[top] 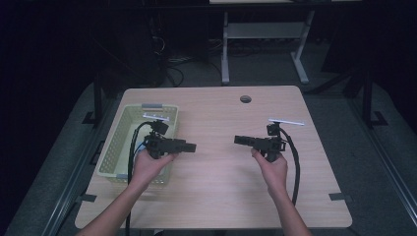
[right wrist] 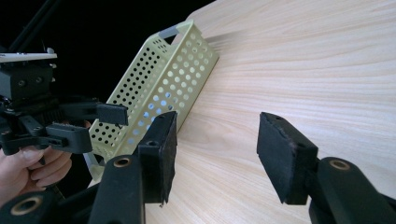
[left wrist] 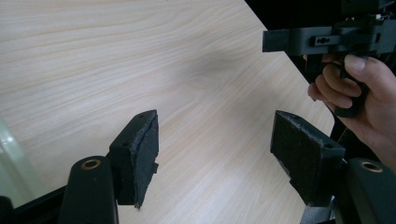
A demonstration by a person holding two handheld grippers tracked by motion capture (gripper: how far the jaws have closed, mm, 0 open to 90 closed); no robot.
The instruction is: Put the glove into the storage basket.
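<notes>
Two hands each hold a black gripper level above the light wooden table, tips facing each other across its middle. My left gripper hangs just right of a pale green perforated basket, jaws open over bare wood. My right gripper is apart from it, open too, nothing between its pads. The left gripper view catches the right gripper and its hand at the upper right. The right gripper view has the left gripper in front of the basket.
The basket lies along the table's left edge; something blue shows through its holes. A round cable hole sits near the far edge. Grey tape marks the near right corner. White table legs stand beyond on the dark floor.
</notes>
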